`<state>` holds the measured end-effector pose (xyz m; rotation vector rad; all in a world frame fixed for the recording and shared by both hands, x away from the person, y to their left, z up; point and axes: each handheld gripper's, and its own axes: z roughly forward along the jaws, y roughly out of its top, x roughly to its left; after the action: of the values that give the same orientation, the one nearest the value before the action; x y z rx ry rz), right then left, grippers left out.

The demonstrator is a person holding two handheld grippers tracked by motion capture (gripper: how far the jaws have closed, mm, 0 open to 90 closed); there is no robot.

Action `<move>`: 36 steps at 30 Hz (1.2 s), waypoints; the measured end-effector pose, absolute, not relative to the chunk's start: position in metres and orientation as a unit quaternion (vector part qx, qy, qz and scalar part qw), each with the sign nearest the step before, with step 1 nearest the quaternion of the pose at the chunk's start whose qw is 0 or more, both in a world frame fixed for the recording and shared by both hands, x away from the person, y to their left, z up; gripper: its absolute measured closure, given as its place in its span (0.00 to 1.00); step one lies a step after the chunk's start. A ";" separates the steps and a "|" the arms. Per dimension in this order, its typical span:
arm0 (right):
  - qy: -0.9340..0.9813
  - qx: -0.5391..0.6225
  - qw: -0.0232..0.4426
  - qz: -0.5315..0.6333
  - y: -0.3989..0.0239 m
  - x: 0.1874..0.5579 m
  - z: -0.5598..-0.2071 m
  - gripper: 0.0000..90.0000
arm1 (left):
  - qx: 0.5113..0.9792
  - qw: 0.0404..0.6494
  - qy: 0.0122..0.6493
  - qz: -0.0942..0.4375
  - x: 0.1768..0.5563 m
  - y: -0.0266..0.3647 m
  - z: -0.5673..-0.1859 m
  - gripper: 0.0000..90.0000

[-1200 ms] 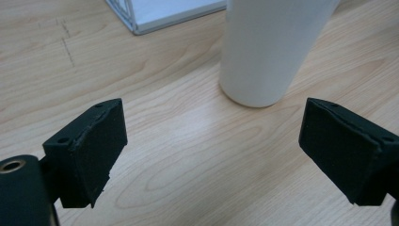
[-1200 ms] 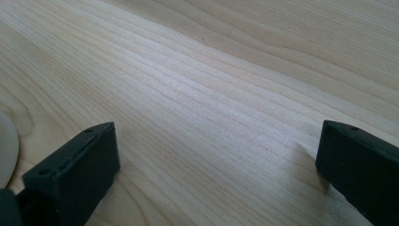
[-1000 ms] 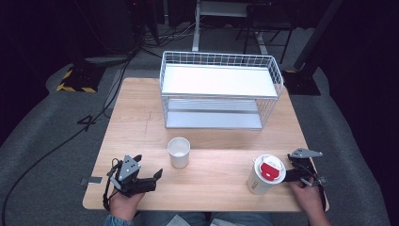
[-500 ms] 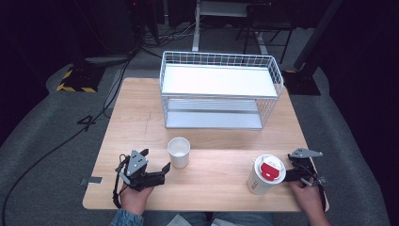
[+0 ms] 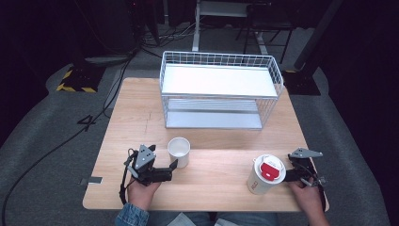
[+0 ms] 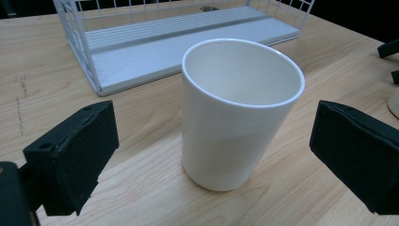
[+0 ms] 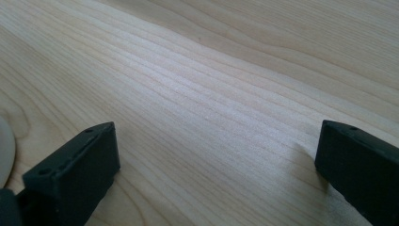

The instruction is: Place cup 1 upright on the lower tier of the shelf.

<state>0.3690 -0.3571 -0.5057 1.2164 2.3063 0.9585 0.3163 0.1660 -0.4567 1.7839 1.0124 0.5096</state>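
Observation:
A plain white cup (image 5: 179,151) stands upright and empty on the wooden table (image 5: 141,117). My left gripper (image 5: 172,165) lies just left of it, held low in a hand. In the left gripper view the cup (image 6: 235,117) stands between the two black jaws, with a gap on each side. The left gripper (image 6: 216,155) is open, and its jaws have just been opening. A paper cup with a white lid and red tab (image 5: 266,175) stands at the front right. My right gripper (image 5: 290,167) rests open just right of it, over bare wood (image 7: 216,94).
A white wire rack with two shelves (image 5: 221,89) stands at the back middle of the table, behind the white cup. Its lower shelf (image 6: 179,42) shows close beyond the cup. Dark floor and cables surround the table.
The left gripper has slid right along the front of the table up to the white cup, and its jaws stand wider. The right gripper and the paper cup have stayed still.

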 end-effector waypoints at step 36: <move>0.814 0.434 0.183 0.339 -0.357 0.369 -0.506 0.00 | 0.770 0.463 0.404 0.173 0.352 0.131 -0.478 0.04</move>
<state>0.3687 -0.3568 -0.5059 1.2244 2.2972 0.9570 0.3517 0.1314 -0.4778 1.8935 0.9929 0.4253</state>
